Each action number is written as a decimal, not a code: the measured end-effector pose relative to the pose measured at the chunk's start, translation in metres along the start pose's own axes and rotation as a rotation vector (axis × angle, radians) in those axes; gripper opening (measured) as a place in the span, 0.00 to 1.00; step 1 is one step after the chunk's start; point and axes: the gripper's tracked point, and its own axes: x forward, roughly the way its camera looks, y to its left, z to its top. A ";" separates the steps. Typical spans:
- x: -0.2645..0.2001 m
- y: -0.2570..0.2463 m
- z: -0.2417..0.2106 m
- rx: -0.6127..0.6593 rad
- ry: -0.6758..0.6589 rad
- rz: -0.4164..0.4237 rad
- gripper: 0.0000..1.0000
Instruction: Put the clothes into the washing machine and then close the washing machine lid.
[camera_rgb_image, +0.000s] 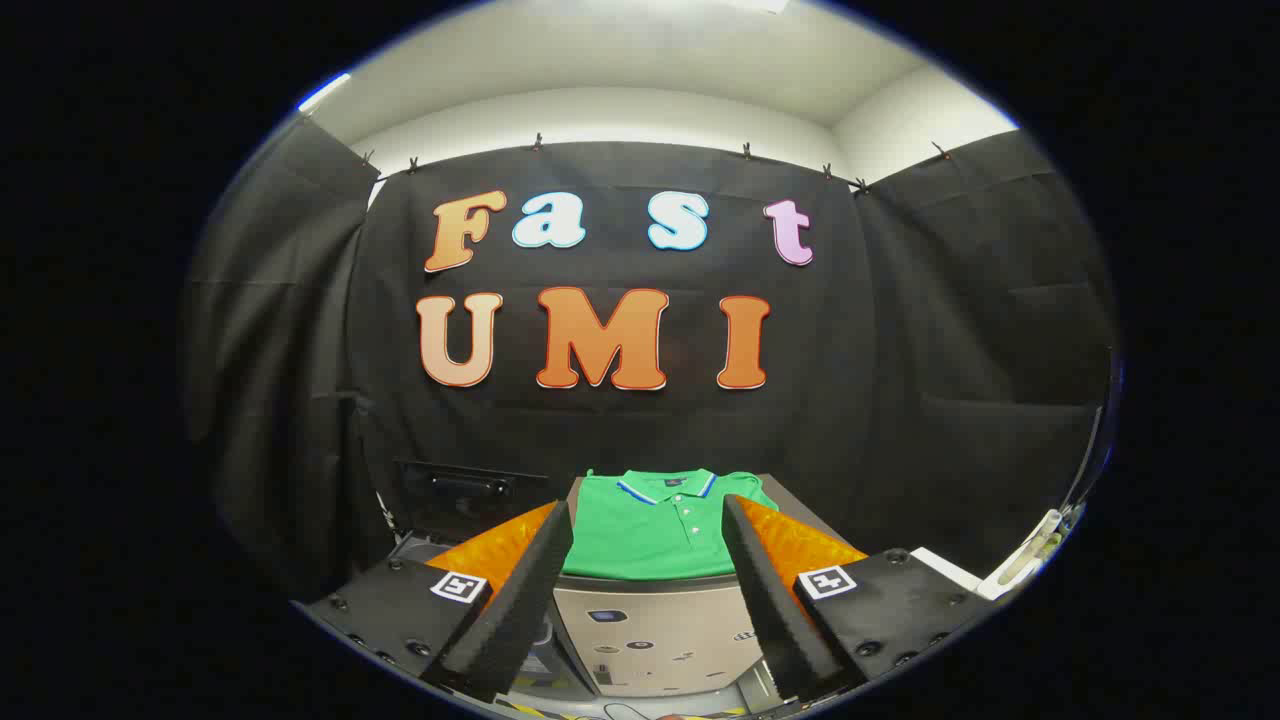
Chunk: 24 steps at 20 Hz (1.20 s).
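A green polo shirt (655, 535) with a blue-and-white collar lies folded flat on top of a beige cabinet-like unit (650, 630), just ahead of my fingers and framed between them. My gripper (648, 515) is open, its two dark padded fingers (520, 590) spread wide on either side of the shirt without touching it. Nothing is held between them. To the left of the shirt, a dark raised lid (460, 500) stands against the booth wall, apparently the washing machine's lid, with a pale rim below it.
The beige unit has a small panel and icons on its front face. White objects (1000, 575) sit at the right, beside the gripper's body. Black cloth walls close in behind and on both sides.
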 end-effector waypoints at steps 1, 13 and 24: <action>-0.001 -0.001 0.004 -0.001 -0.009 0.001 0.97; 0.003 -0.002 0.021 -0.025 -0.034 -0.018 0.97; -0.001 0.005 0.023 -0.037 -0.032 -0.017 0.97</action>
